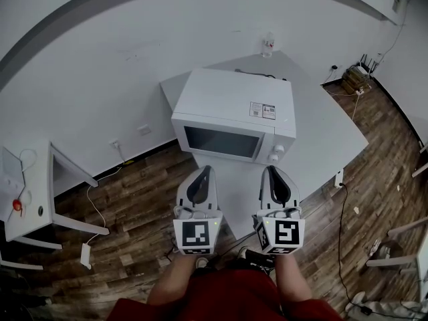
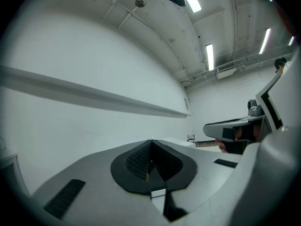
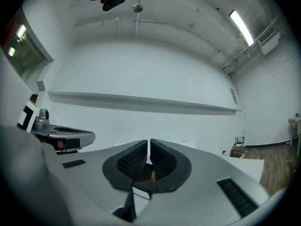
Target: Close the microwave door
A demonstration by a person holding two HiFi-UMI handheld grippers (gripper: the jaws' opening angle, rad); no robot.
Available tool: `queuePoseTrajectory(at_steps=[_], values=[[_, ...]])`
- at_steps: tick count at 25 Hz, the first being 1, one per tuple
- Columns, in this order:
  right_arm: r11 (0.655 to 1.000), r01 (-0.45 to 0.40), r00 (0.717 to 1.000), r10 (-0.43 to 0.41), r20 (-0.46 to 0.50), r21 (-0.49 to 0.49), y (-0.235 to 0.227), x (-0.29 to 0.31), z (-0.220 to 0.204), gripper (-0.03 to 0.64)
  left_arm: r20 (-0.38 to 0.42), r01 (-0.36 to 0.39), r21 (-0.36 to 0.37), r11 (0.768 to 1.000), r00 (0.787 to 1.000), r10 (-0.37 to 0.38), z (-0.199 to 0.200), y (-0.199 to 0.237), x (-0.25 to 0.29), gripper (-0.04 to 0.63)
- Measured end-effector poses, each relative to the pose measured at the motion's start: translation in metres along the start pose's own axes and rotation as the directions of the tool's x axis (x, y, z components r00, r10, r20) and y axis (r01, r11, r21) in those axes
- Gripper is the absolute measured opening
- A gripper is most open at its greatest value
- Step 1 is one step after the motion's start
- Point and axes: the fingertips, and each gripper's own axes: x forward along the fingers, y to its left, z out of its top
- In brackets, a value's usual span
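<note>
Microwave (image 1: 234, 116): stands on the left part of the table (image 1: 334, 132), its front along the near-left edge.
Door (image 1: 217, 141): lies flush with the microwave's front, closed.
Left gripper (image 2: 151, 142): jaws pressed together with nothing between them; held level over the table's near edge, just in front of the door.
Right gripper (image 3: 149, 142): jaws drawn together but for a thin slit, empty; beside the left one, in front of the knobs (image 1: 275, 152).

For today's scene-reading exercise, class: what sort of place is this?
Probably a bare test room or lab, not a kitchen: a microwave on a plain white table, loose cables across the wood floor, a camera mounted on the ceiling.
</note>
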Motion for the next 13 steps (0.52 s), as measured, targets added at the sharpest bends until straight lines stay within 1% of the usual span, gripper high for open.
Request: queuePoseTrajectory(at_steps=[13], values=[[1.0, -0.001, 1.0, 0.001, -0.003, -0.009, -0.0026, 0.004, 0.0001, 0.038, 0.005, 0.001, 0.005, 1.0, 1.0, -0.001, 0.0042, -0.0011, 0.0051, 0.026]])
